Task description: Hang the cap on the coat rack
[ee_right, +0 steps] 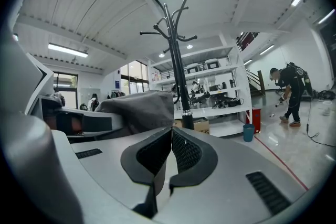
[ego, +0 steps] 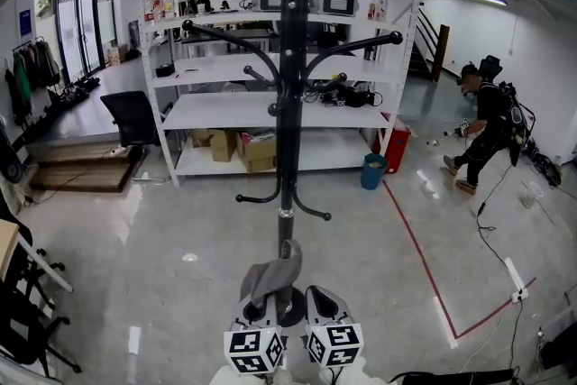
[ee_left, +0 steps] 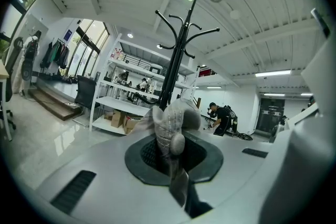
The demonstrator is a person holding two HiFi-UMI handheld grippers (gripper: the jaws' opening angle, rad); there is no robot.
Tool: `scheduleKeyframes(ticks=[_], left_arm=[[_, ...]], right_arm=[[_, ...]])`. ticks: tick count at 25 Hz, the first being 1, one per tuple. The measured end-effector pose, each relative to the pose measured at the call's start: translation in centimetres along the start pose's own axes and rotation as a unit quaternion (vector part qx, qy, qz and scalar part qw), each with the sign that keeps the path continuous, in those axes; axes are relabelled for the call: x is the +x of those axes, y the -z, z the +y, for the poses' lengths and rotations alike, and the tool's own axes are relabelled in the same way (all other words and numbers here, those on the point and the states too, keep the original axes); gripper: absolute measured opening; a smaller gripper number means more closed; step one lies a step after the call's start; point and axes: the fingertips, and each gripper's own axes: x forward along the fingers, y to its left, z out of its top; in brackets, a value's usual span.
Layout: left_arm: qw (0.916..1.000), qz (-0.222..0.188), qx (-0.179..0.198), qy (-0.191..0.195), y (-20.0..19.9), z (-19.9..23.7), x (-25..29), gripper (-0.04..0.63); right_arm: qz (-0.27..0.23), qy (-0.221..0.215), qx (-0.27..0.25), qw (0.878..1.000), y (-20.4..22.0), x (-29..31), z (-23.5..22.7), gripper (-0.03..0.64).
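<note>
- The left claw (ego: 267,307) is clenched on the cap (ego: 273,277), pinching a fold of its grey cloth. The cap hangs bunched on the near side of the coat rack (ego: 288,104), low against the pole and not yet on any hook.
- The right claw (ego: 317,300), just right of the left one, is clenched on nothing.
- The step in hand looks like bringing the cap up to the rack. To do it well, lift the cap above a ball tip (ego: 394,38) on one arm and lower the hollow of the crown over it. Let go only once the cloth sits behind the ball.
- The empty right claw could spread the crumpled crown first, since a bunched cap may slip off.
- The cap is soft and limp, with visible stitched seams.
- The rack is a slim black pole, likely metal, with curved arms ending in round knobs.
- The floor (ego: 180,230) is grey and glossy.
</note>
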Motion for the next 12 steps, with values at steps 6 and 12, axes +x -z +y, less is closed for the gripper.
scheduleKeyframes(ticks=[6,12], left_arm=[[1.0,-0.008,0.003,0.001,-1.3,0.7,1.1,0.014],[0.9999,-0.01,-0.004,-0.008,-1.6,1.2,1.4,0.014]], right_arm=[[-0.009,0.002,-0.001,1.0,-1.3,1.8,-0.1,0.011],[-0.006,0.01,0.001,1.0,-1.7,2.3,-1.2,0.011]])
